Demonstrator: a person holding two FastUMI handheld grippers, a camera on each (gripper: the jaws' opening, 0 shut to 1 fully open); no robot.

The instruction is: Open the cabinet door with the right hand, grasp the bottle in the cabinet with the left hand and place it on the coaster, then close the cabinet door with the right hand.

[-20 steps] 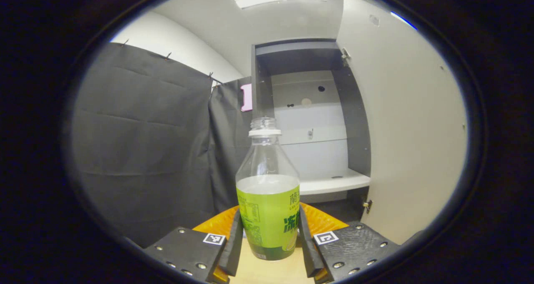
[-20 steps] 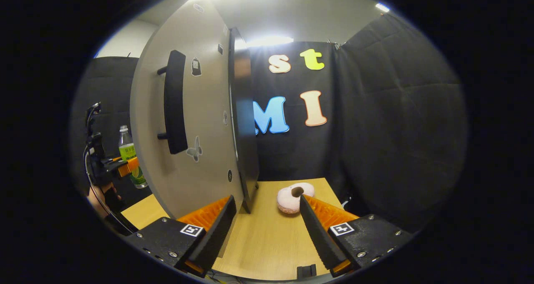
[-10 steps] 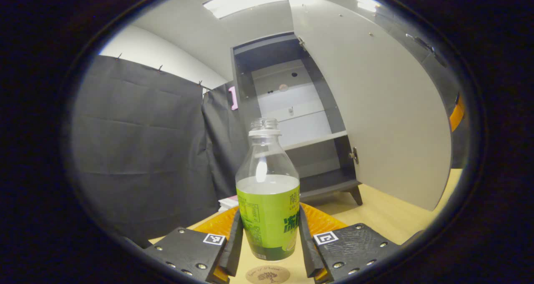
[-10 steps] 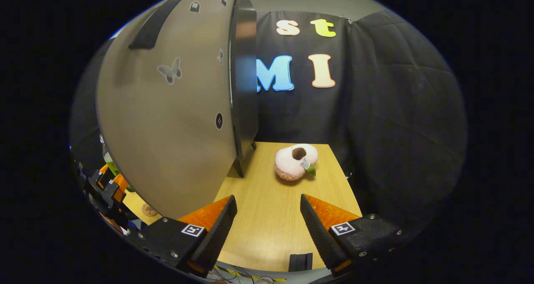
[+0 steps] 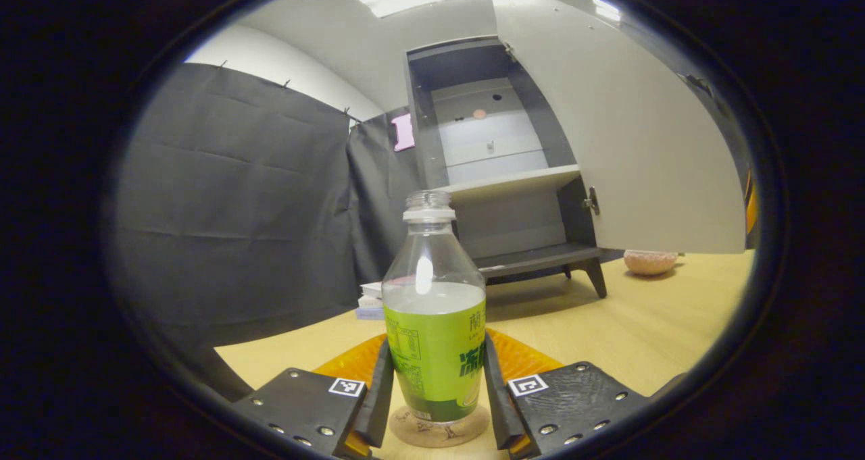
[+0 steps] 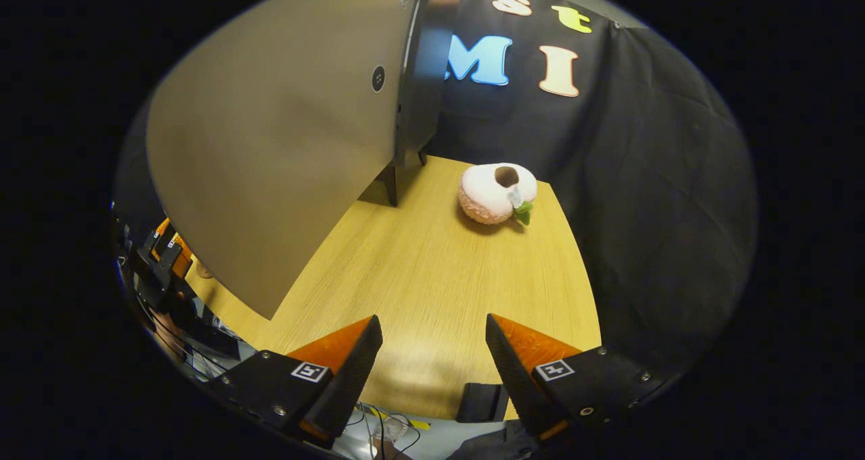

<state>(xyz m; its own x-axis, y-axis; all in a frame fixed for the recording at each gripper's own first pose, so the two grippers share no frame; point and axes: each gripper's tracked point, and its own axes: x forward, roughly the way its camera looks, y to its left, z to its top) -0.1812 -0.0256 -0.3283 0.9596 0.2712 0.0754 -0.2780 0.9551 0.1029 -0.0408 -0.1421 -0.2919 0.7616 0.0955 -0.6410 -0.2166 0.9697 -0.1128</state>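
In the left gripper view a clear bottle (image 5: 434, 318) with a green label and no cap stands upright between my fingers, its base right over a round coaster (image 5: 439, 431) on the wooden table. My left gripper (image 5: 436, 392) is shut on the bottle. Behind it the cabinet (image 5: 500, 176) stands with its door (image 5: 628, 129) swung wide, shelves bare. In the right gripper view my right gripper (image 6: 432, 352) hangs open over the table (image 6: 432, 271), holding nothing, with the door's outer face (image 6: 270, 149) to its left. The left gripper's body (image 6: 165, 257) peeks out under that door.
A pink plush ring toy (image 6: 497, 191) lies on the table at the far right near the black cloth wall; it also appears past the cabinet leg as the plush toy (image 5: 649, 261). A small stack of flat items (image 5: 370, 300) sits left of the cabinet.
The left gripper has come down with the bottle until it meets the coaster. The right gripper has tilted downward and drawn back from the door, staying open.
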